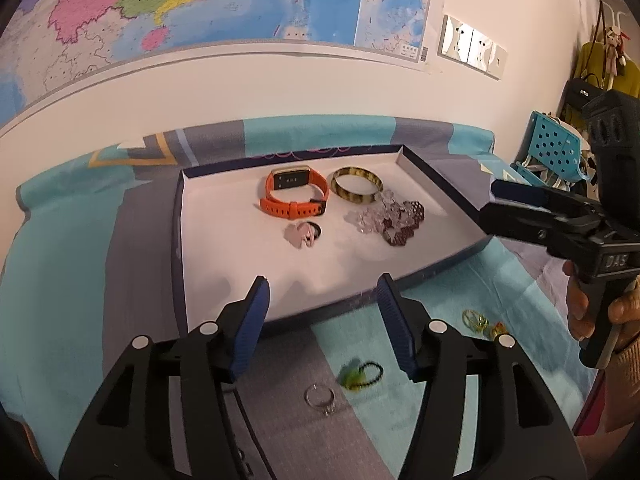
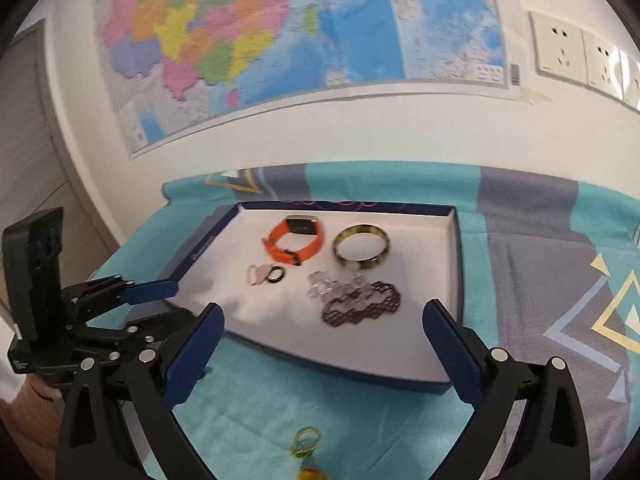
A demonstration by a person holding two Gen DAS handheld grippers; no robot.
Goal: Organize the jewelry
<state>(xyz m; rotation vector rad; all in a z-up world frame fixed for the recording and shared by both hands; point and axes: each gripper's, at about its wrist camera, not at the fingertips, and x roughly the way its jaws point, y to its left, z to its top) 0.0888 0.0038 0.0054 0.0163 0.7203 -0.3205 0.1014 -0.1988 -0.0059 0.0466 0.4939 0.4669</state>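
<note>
a shallow white-lined tray (image 1: 188, 216) with dark blue walls is lying flat on the cloth. inside it an orange watch (image 1: 294, 196) is resting on its side near the back, a yellow-brown striped bangle (image 1: 356, 186) just beside it. a small pink piece (image 1: 298, 236) is touching a black ring (image 1: 314, 230) in front of the watch. clear and dark red beaded pieces (image 1: 390, 218) are lying heaped in front of the bangle. outside the tray, a silver ring (image 1: 320, 398), a green-and-black hair tie (image 1: 360, 376) and yellow-green rings (image 1: 476, 320) are sitting on the cloth.
</note>
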